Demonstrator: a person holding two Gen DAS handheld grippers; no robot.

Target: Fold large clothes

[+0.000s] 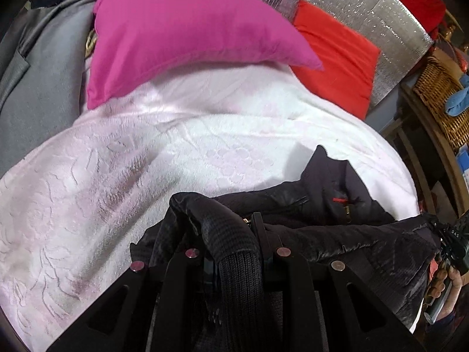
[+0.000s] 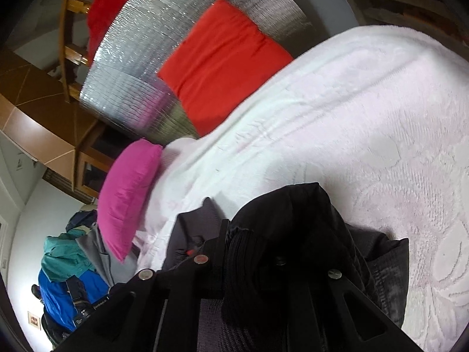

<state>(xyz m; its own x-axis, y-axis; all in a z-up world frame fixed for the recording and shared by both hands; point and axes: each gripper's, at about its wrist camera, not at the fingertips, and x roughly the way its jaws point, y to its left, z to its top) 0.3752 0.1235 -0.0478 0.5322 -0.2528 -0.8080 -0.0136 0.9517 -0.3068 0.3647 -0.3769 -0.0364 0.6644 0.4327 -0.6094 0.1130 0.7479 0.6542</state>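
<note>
A black jacket (image 1: 337, 228) with ribbed knit cuffs and a small red tag lies bunched on the white embossed bedspread (image 1: 117, 176). My left gripper (image 1: 231, 234) is shut on a ribbed cuff of the jacket, which fills the space between its fingers. In the right wrist view the jacket (image 2: 293, 220) hangs from my right gripper (image 2: 249, 243), which is shut on another ribbed edge, above the bedspread (image 2: 366, 117). The right gripper's handle and a hand show at the right edge of the left wrist view (image 1: 451, 252).
A pink pillow (image 1: 181, 35) and a red pillow (image 1: 337, 55) lie at the head of the bed against a silver foil panel (image 1: 366, 8). A grey garment (image 1: 38, 73) lies left. A wicker basket (image 1: 439, 94) stands right. Blue and teal clothes (image 2: 67, 278) are piled beside the bed.
</note>
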